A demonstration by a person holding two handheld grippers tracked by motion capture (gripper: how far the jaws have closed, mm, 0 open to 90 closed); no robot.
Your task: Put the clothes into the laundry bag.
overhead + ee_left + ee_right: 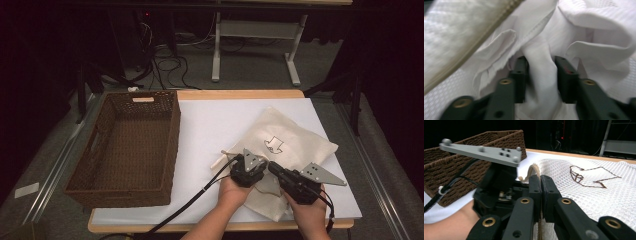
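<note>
White tabletop [210, 125]: mesh bag [295, 145] (arrow logo, no text); right hand-held gripper [541, 195] clamps its drawstring [532, 171], left [541, 75] straddles cloth.

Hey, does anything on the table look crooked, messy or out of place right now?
The cloth bag lies askew, turned diagonally on the white mat, its near end bunched where the left gripper and right gripper meet. The wicker basket sits square.

A cream mesh bag [285, 150] bears a dark brown outline figure beside a brown wicker basket [170, 150].
</note>
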